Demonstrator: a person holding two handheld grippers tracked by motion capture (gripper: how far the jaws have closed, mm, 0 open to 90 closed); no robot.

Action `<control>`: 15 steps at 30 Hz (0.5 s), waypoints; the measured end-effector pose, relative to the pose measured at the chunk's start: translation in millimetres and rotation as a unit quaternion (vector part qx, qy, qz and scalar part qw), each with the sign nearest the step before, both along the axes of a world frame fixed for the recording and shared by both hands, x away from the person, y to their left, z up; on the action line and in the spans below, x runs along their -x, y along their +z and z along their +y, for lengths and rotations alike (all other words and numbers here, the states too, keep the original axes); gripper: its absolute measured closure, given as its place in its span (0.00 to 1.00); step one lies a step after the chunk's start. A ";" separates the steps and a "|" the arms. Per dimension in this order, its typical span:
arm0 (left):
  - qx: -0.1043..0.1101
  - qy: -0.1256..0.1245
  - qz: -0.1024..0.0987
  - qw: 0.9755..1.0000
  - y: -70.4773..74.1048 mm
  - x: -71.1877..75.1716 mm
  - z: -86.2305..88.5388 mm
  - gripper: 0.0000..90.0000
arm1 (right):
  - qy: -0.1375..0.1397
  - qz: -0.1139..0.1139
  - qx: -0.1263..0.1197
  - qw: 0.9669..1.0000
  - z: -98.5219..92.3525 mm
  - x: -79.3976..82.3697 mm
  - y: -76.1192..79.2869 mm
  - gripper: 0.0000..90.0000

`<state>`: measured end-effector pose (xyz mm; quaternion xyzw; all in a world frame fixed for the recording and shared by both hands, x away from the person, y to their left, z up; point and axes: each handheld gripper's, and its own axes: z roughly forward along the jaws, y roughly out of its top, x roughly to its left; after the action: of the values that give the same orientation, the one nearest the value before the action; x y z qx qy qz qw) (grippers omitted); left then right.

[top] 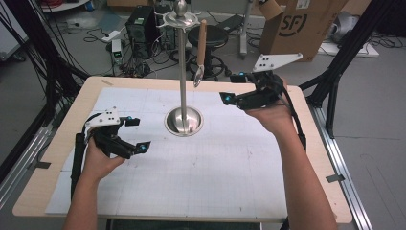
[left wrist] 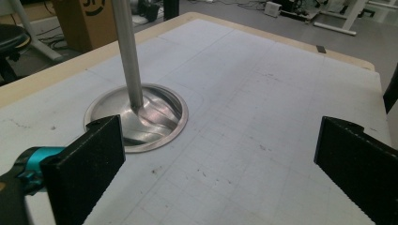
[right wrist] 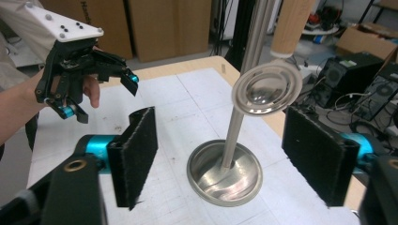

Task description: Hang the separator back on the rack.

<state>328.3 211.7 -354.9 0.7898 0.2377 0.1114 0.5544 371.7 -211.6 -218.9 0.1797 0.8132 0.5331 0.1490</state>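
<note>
— What sits nearest you, low in the high view?

— My forearms come in from the bottom edge. My left gripper (top: 135, 134) hovers at the lower left over the white gridded mat (top: 215, 187), jaws spread wide, gripping nothing. In the left gripper view its black, rough-textured pads (left wrist: 89, 164) are cut off by the frame's lower corners.

— And the other hand?

— My right gripper (top: 231, 88) is at the upper right of centre, also spread wide with nothing between the jaws, its grey three-cornered plate (top: 276, 61) on top. Its pads look like coarse black foam in the right gripper view.

— What's between them?

— A polished steel stand (top: 183, 72): a round dished base (top: 184, 125) on the mat and a thin upright pole. Its top is cut off in both gripper views.

— Anything on it?

— A spoon (top: 200, 52) hangs from the crown at the top, wooden handle up, shiny metal bowl (right wrist: 268, 89) down. It hangs beside the pole; I can't tell whether they touch. The handle's top is cropped in the right gripper view.

— Beyond the wooden table (top: 316, 143)?

— A cardboard box (top: 301, 26) at upper right, a black stool (top: 215, 38), tangled cables on the floor; details are too small to make out.
</note>
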 end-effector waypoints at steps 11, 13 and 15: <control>0.001 -0.014 0.002 1.000 -3.0 -0.3 -1.5 0.03 | -0.006 0.016 -0.042 0.999 -23.3 17.3 -47.4 0.23; 0.002 -0.015 0.003 1.000 -4.3 -0.6 -2.1 0.03 | -0.008 0.019 -0.046 0.999 -27.1 20.4 -57.2 0.23; 0.002 -0.017 0.005 1.000 -5.4 -1.0 -2.1 0.03 | -0.013 0.021 -0.053 0.998 -30.6 23.2 -65.1 0.22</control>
<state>329.3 209.6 -360.3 0.7931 0.2271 0.0977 0.5566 348.5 -242.2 -284.0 0.2093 0.7844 0.5695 0.1289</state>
